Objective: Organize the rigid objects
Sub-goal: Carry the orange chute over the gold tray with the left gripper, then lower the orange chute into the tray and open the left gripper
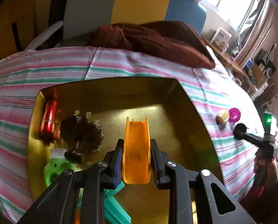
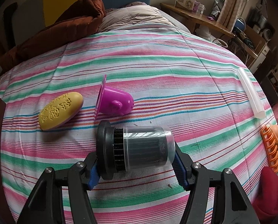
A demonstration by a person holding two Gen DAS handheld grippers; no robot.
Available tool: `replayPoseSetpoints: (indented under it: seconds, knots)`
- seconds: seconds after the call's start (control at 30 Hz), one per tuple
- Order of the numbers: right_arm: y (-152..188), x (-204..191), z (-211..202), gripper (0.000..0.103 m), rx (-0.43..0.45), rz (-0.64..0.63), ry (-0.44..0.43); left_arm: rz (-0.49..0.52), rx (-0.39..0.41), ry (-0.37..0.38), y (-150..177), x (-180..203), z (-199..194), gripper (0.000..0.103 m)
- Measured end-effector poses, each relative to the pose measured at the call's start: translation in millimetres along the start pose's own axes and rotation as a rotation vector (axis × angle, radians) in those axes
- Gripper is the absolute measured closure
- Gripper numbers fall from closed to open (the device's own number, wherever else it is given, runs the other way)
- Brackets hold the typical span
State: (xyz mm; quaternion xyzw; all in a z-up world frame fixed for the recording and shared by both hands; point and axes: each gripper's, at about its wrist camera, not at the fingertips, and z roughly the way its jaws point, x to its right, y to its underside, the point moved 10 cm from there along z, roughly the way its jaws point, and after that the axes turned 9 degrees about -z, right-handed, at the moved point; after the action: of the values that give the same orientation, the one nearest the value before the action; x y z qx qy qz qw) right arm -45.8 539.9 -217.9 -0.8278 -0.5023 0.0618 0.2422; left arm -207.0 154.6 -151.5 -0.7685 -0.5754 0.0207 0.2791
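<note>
My left gripper is shut on an orange plastic channel piece, held over the inside of a gold box on the striped bedspread. In the box lie a red tube, a dark brown figurine, a green plastic toy and a teal piece. My right gripper is shut on a black filter cylinder in a clear cup, lying sideways on the bedspread. The right gripper and its filter also show at the right edge of the left wrist view.
Just beyond the filter a magenta cup and a yellow embossed oval lie on the bed. A clear tube and an orange rack sit at right. A brown quilt is bunched at the far end.
</note>
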Motion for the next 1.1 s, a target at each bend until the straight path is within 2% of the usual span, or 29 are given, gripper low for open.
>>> replayPoseSetpoints:
  seconds: [0.03, 0.13, 0.3, 0.43, 0.57, 0.97, 1.1]
  knots:
    - [-0.1, 0.1, 0.0, 0.038, 0.000, -0.001, 0.000, 0.004, -0.011, -0.037, 0.3, -5.2, 7.7, 0.077]
    - [0.1, -0.6, -0.2, 0.038, 0.000, -0.005, 0.004, 0.009, -0.042, -0.080, 3.8, -15.8, 22.8, 0.077]
    - [-0.5, -1.0, -0.3, 0.038, 0.000, -0.009, 0.008, -0.006, -0.076, -0.115, 14.8, -34.0, 38.4, 0.077]
    - [-0.2, -0.5, 0.0, 0.038, 0.000, -0.011, 0.009, 0.012, -0.062, -0.113, 18.7, -37.4, 35.8, 0.077]
    - [0.0, -0.3, 0.2, 0.038, 0.000, -0.012, 0.009, -0.011, -0.068, -0.093, 19.1, -41.1, 33.0, 0.074]
    - [1.4, -0.8, 0.1, 0.038, 0.000, -0.008, 0.006, 0.007, -0.037, -0.149, 29.7, -41.7, 25.1, 0.074]
    - [0.4, -1.0, 0.5, 0.038, 0.000, -0.007, 0.007, 0.023, 0.010, -0.174, 28.3, -39.8, 13.4, 0.073]
